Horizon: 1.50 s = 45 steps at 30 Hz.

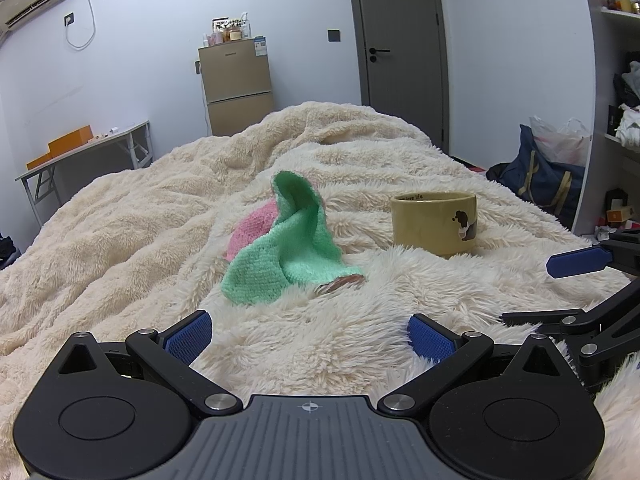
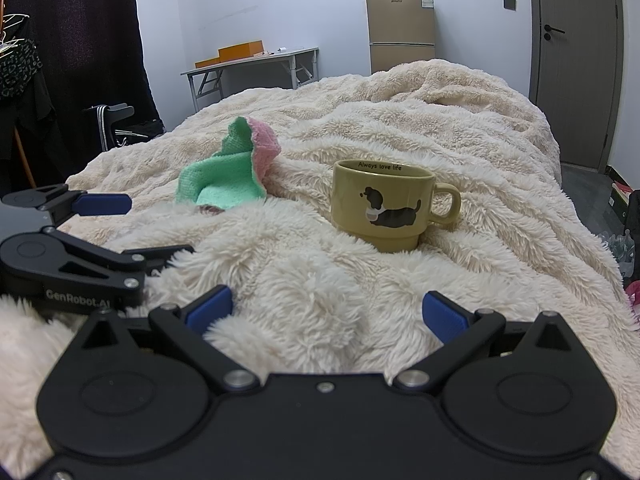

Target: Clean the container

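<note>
An olive-yellow mug (image 2: 378, 204) with a dog picture stands upright on the fluffy cream blanket (image 2: 460, 128), handle to the right. In the left wrist view the mug (image 1: 434, 222) sits right of a crumpled green and pink cloth (image 1: 284, 248). The cloth (image 2: 228, 172) lies left of the mug, apart from it. My left gripper (image 1: 310, 338) is open, low over the blanket just short of the cloth. Also open is my right gripper (image 2: 326, 312), short of the mug, with nothing between its fingers. Each gripper shows at the edge of the other's view.
The blanket covers a bed. Behind it stand a small fridge (image 1: 236, 84), a grey folding table (image 2: 256, 64) with orange boxes, and a grey door (image 1: 404, 48). Bags (image 1: 548, 168) and shelves are at the right; dark clothes hang at the left (image 2: 24, 64).
</note>
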Each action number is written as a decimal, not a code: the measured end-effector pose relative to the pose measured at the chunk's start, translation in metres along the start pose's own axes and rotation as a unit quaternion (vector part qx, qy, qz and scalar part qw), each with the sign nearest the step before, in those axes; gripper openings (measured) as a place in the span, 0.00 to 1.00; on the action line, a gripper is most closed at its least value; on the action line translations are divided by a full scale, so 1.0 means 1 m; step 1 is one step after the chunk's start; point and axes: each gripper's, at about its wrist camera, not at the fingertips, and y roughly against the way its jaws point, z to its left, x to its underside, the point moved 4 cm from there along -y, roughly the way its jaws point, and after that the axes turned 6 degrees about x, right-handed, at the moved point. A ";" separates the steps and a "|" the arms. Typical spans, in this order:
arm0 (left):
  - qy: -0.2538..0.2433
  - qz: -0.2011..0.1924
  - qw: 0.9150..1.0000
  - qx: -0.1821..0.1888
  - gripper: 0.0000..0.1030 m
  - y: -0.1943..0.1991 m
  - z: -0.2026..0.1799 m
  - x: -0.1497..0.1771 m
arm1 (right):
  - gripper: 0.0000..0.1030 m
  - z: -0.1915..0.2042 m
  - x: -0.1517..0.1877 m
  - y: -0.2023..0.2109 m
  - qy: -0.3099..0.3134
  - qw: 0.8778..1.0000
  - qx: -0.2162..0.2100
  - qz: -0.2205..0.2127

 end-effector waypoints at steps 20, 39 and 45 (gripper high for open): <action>-0.002 0.000 1.000 0.000 1.00 0.002 -0.001 0.000 | 1.00 -0.001 -0.001 -0.002 0.000 1.000 -0.001 0.001; -0.007 0.000 1.000 -0.002 1.00 -0.002 -0.002 0.001 | 1.00 0.003 0.000 0.007 -0.001 1.000 -0.001 0.001; -0.007 0.000 1.000 -0.003 1.00 -0.002 -0.002 0.001 | 1.00 0.005 0.000 0.010 -0.001 1.000 -0.001 0.001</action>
